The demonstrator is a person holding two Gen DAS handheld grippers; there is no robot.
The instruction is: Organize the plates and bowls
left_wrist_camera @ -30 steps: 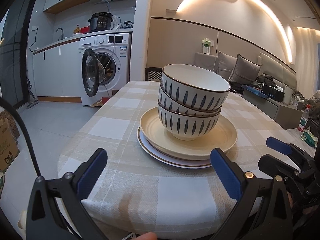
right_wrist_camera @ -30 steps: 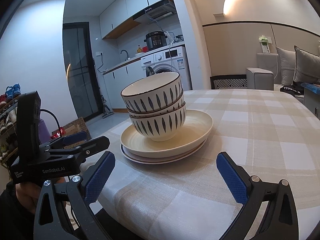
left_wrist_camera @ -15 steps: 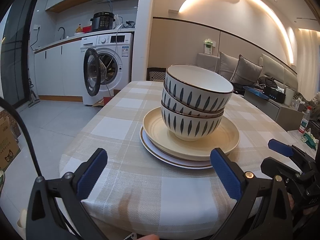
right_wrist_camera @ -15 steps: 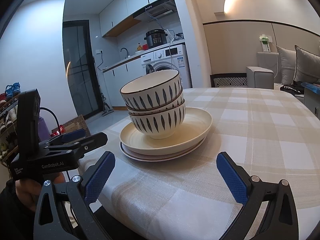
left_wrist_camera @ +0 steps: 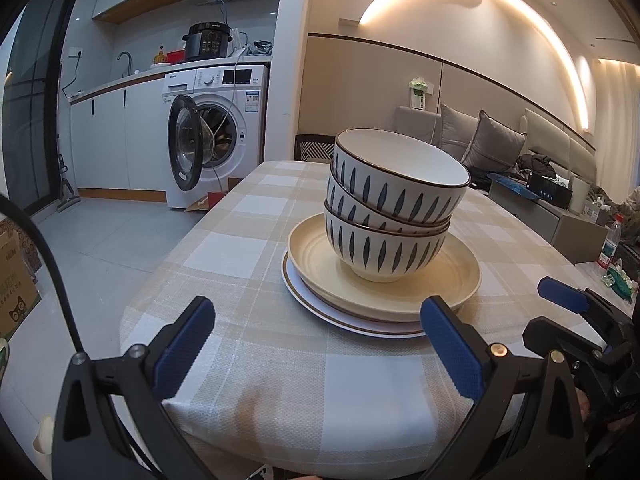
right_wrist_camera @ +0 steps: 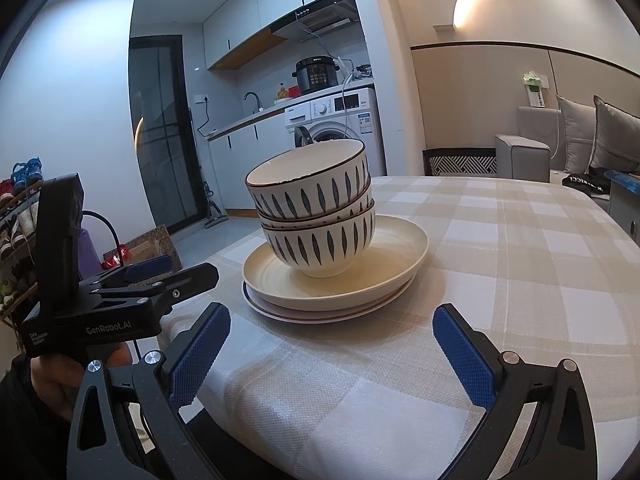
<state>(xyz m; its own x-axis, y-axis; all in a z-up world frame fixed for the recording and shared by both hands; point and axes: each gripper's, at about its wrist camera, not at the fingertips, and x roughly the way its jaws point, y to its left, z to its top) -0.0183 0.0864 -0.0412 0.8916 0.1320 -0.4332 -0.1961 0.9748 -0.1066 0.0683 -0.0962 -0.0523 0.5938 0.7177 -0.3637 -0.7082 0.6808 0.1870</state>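
Beige-and-white checked cloth covers the round dining table [left_wrist_camera: 256,248], which stands between a small kitchen corner and a sitting area with a grey sofa [left_wrist_camera: 500,148] and cushions. Behind the table, a white front-loading washing machine [left_wrist_camera: 224,140] has its round door swung open, and a black electric pressure cooker [left_wrist_camera: 207,42] sits on the counter above it.

Near the table's close edge sits one tidy stack. At the bottom lies a white flat plate with a brown rim [left_wrist_camera: 320,306], and on it rests a cream-yellow shallow plate [left_wrist_camera: 316,256]. Nested on that are three white ceramic bowls painted with dark leaf strokes [left_wrist_camera: 384,216]; the top one tilts a little, its rim higher on the side toward the left gripper's camera.

The left gripper [left_wrist_camera: 320,352] hangs just off the table edge, its blue-padded fingers [left_wrist_camera: 184,346] spread wide with nothing between them, aimed at the stack but apart from it. The right gripper [right_wrist_camera: 332,354] is spread wide in the same way, equally empty, over the cloth a little short of the plates. From the right wrist view, a hand [right_wrist_camera: 52,380] can be seen holding the left tool's black body; from the left wrist view the right tool shows at the far right edge
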